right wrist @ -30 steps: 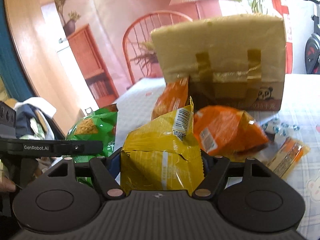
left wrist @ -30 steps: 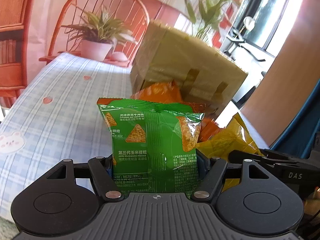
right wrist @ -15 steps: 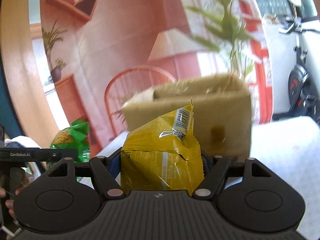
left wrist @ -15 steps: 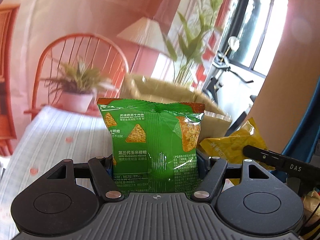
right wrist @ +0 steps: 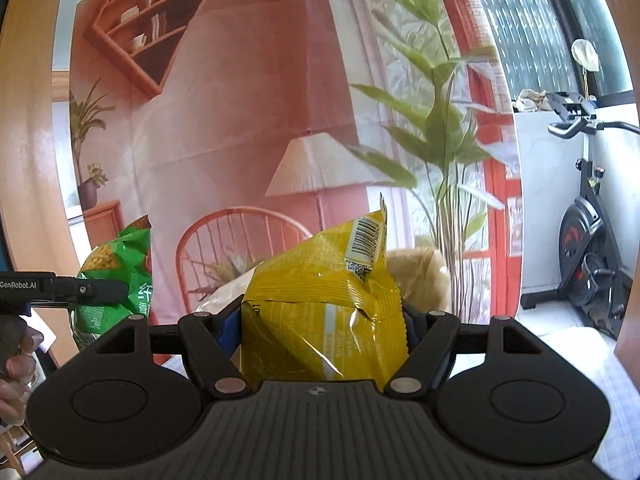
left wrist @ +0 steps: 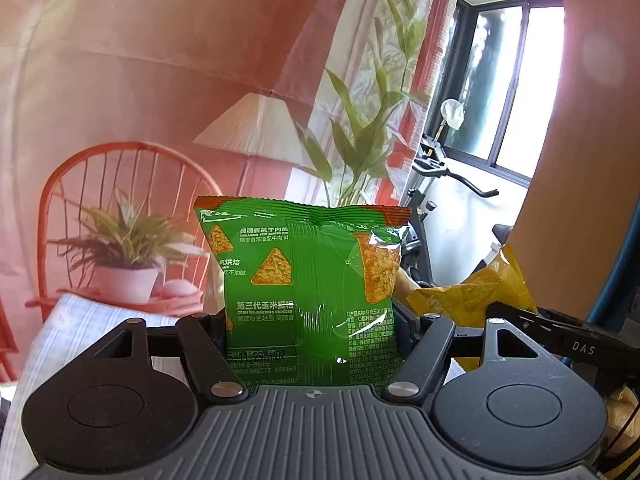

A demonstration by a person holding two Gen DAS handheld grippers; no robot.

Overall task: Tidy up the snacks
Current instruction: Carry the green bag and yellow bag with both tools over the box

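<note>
A green corn-chip bag stands upright between the fingers of my left gripper, which is shut on its lower part and holds it in the air. My right gripper is shut on a crumpled yellow snack bag, also lifted. Each view shows the other bag beside it: the yellow bag to the right, the green bag to the left. Behind the yellow bag only the top of a tan storage bag shows.
The checked tablecloth lies low at the left, with a potted plant and an orange chair behind it. A person's hand holds the left gripper's handle. An exercise bike stands at the right.
Both grippers have risen with their bags and tilted up. The tan bag and the snacks on the table have sunk almost out of view. The grips have not changed.
</note>
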